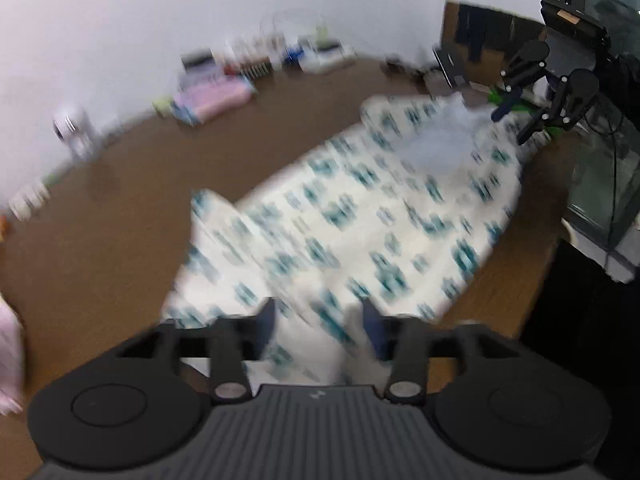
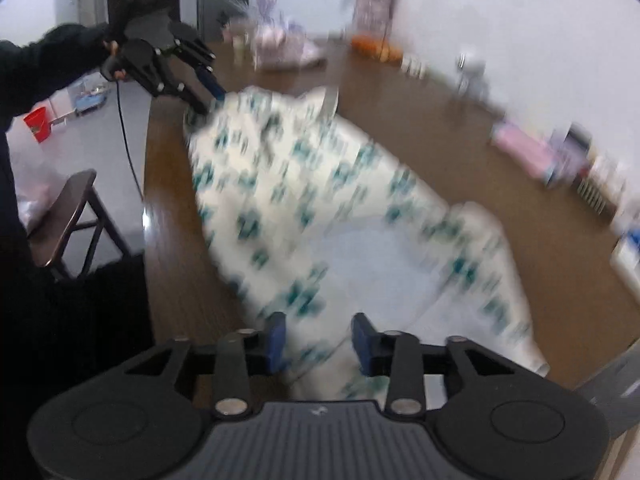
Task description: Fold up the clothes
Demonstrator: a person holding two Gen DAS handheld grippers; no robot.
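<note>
A white garment with a teal print (image 1: 360, 208) (image 2: 300, 184) lies spread along the brown table (image 1: 120, 220) (image 2: 520, 184), its pale blue inside (image 2: 368, 256) showing at one end. Both views are motion-blurred. My left gripper (image 1: 320, 324) is at one end of the garment. Its fingers stand apart, and cloth shows in the gap. My right gripper (image 2: 320, 338) is at the opposite end, likewise parted over cloth. Each gripper shows in the other's view: the right gripper (image 1: 516, 120) and the left gripper (image 2: 204, 96) at the garment's far corners. A dark sleeve (image 2: 40, 64) holds the left one.
Clutter lines the wall side of the table: pink folded items (image 1: 216, 100), a small white device (image 1: 72, 128), bottles and boxes. A cardboard box (image 1: 480, 40) stands at the far end. The garment lies by the table's near edge (image 1: 540, 260). A wooden chair (image 2: 68, 216) and red cup (image 2: 36, 122) are beyond it.
</note>
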